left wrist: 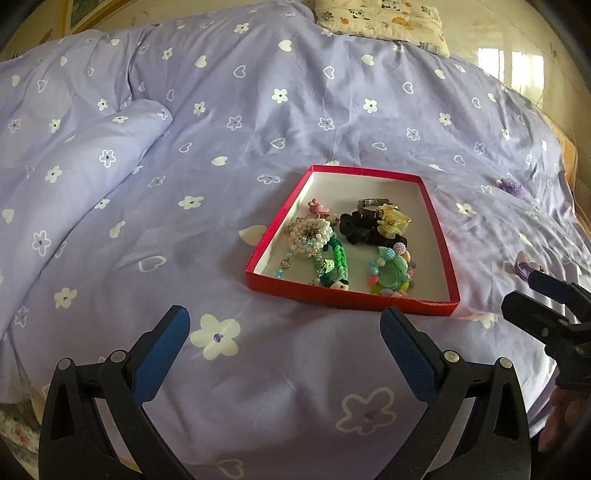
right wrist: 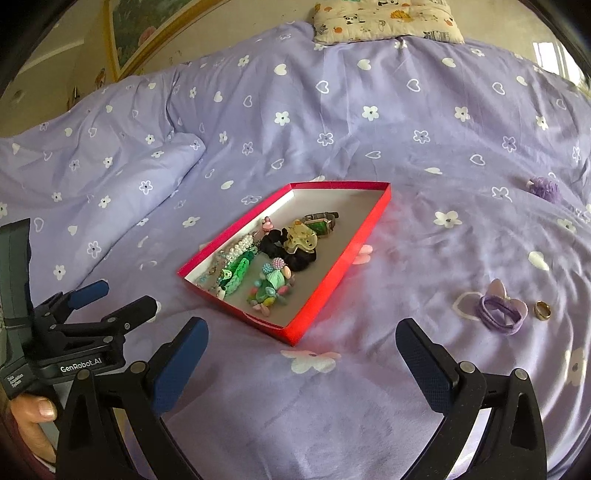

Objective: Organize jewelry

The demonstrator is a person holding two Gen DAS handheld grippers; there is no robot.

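A shallow red box (left wrist: 445, 254) (right wrist: 341, 271) lies on the purple bed cover and holds several pieces: a pearl bracelet (left wrist: 310, 234), a green braided band (left wrist: 334, 264), a beaded teal bracelet (left wrist: 393, 271), a black scrunchie (left wrist: 360, 227) and a yellow claw clip (right wrist: 301, 236). Outside the box, to its right, lie a purple hair tie with a bow (right wrist: 498, 308), a gold ring (right wrist: 543, 309) and a fuzzy purple piece (right wrist: 545, 188). My left gripper (left wrist: 284, 334) stands open, empty, just short of the box. My right gripper (right wrist: 301, 345) is open and empty near the box's front corner.
The flowered purple duvet (left wrist: 221, 110) covers the whole bed, bunched into a fold at the left (left wrist: 92, 155). A patterned pillow (left wrist: 384, 18) lies at the far end. A hand (right wrist: 33, 413) holds the left gripper's handle at the right wrist view's lower left.
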